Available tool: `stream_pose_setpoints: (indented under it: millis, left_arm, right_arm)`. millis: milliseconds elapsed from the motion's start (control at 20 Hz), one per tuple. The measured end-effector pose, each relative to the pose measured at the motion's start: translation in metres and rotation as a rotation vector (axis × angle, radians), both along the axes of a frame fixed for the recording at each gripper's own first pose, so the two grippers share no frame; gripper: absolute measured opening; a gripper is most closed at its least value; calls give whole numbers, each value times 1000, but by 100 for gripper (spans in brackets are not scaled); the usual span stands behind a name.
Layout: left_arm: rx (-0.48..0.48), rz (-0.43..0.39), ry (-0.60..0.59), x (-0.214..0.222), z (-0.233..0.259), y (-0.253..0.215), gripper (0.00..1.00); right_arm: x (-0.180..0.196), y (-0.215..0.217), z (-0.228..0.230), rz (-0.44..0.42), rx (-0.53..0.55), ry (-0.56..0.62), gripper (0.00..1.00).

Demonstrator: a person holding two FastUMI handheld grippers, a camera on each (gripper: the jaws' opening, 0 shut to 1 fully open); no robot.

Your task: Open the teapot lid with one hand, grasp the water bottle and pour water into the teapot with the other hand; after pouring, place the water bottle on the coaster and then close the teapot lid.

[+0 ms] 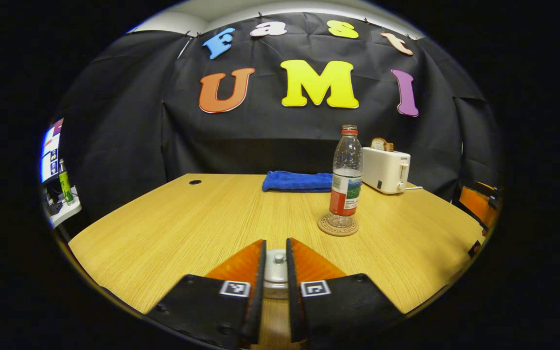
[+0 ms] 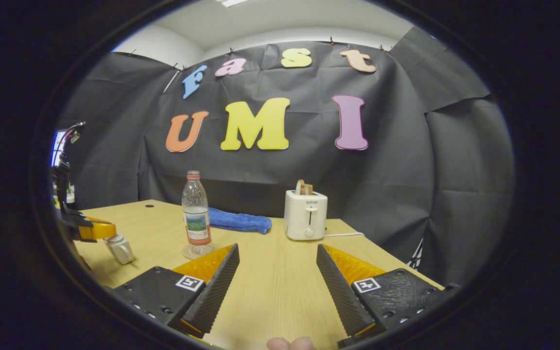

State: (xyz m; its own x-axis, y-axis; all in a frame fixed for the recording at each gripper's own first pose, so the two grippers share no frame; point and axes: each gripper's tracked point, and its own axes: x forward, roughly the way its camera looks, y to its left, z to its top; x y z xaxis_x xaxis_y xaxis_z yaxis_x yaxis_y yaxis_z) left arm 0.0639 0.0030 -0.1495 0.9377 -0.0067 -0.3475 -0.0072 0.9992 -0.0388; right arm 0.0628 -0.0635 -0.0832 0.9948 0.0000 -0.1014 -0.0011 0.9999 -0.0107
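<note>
Clamped in the left tongs (image 1: 275,272) at lower centre was the smooth, likely fragile white ceramic teapot lid (image 1: 275,266); the right tongs (image 2: 277,277) were held apart.

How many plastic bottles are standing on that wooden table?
1. The water bottle stands upright on the round coaster, in front of the blue towel and toaster.

The left gripper view sits low, close over the surface (image 1: 173,218), facing the back wall, with the water bottle (image 1: 346,177) right of centre and fairly near. The right gripper view rides higher and farther right, facing the same wall. Both share the bottle (image 2: 196,211), blue towel (image 2: 238,221), toaster (image 2: 305,215) and the surface (image 2: 280,272).
</note>
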Motion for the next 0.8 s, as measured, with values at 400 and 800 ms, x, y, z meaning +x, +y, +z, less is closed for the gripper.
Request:
stream_pose_setpoints:
  millis: [400,800]
  left_arm:
    - [4,58,-230,-10,100,7,100]
    - [-4,69,-332,-41,141,2,100]
  right_arm:
    - [-6,30,11,5,46,-1,99]
    - [-35,56,55,9,49,-88,95]
